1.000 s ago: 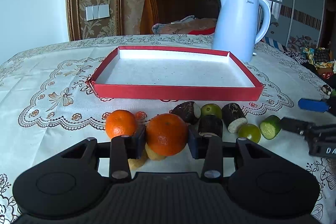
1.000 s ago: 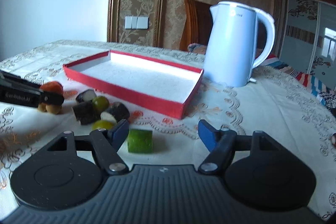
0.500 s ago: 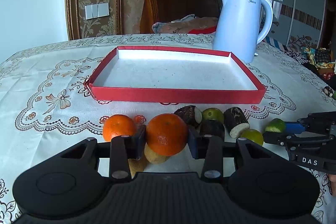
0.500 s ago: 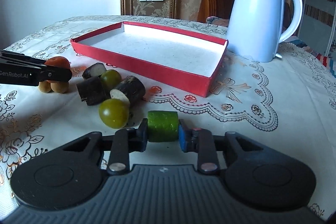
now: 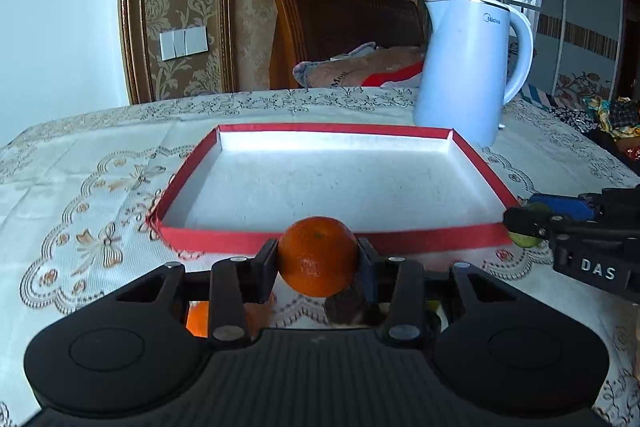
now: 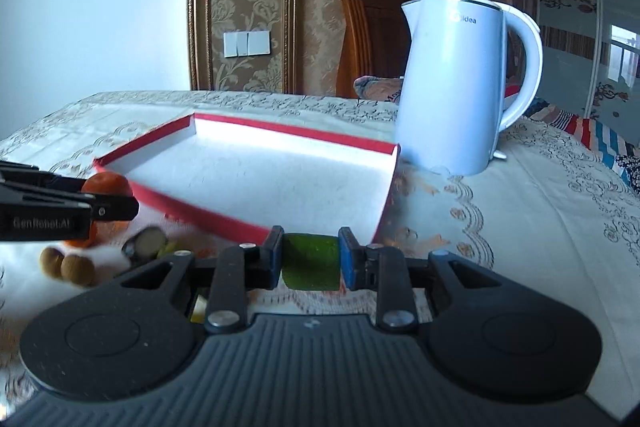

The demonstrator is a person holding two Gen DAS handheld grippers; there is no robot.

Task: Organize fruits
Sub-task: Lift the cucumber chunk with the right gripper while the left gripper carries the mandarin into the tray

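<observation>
left wrist: one orange (image 5: 318, 255) in jaws, one red tray (image 5: 328, 242), one kettle (image 5: 472, 67)

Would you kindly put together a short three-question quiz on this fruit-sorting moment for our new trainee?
1. True or false: the red tray already holds fruit.
2. What does the left gripper hold?
A. a green cucumber piece
B. an orange
C. the kettle
3. Fill in: the right gripper is shut on a ____ cucumber piece.

Key:
1. False; its white floor is bare.
2. B; the orange sits between the fingers, lifted in front of the tray's near wall.
3. green.
</observation>
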